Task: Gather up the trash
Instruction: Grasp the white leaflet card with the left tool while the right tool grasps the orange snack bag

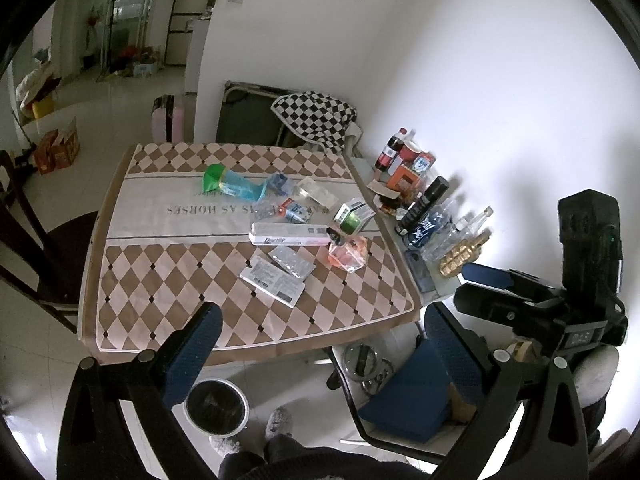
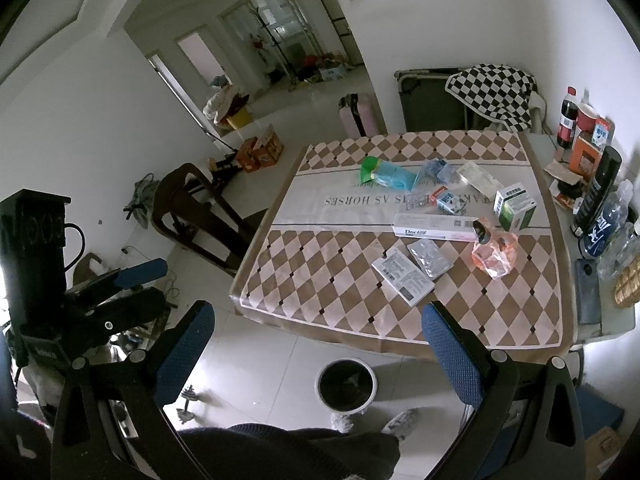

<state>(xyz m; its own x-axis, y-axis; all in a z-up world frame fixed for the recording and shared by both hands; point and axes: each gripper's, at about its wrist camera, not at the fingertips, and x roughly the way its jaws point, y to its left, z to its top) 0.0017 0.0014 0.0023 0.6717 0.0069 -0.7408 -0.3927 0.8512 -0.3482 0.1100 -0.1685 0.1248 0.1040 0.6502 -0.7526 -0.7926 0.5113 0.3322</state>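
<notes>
Trash lies on the checked tablecloth (image 1: 168, 280): a green and blue wrapper (image 1: 232, 184), a long white toothpaste box (image 1: 288, 234), a flat white packet (image 1: 272, 282), a blister pack (image 1: 291, 262), a green and white box (image 1: 354, 214), a pink perfume bottle (image 1: 348, 254). The same items show in the right wrist view, with the toothpaste box (image 2: 434, 227) and flat packet (image 2: 402, 276). A round bin (image 1: 216, 404) stands on the floor below the table's near edge; it also shows in the right wrist view (image 2: 346, 386). My left gripper (image 1: 324, 340) and right gripper (image 2: 320, 336) are open, empty, held short of the table.
Bottles and boxes (image 1: 420, 200) crowd the side table at the right wall. A dark wooden chair (image 2: 200, 208) stands left of the table. A blue-seated chair (image 1: 404, 396) is at the near right. A dumbbell (image 2: 186, 398) lies on the floor.
</notes>
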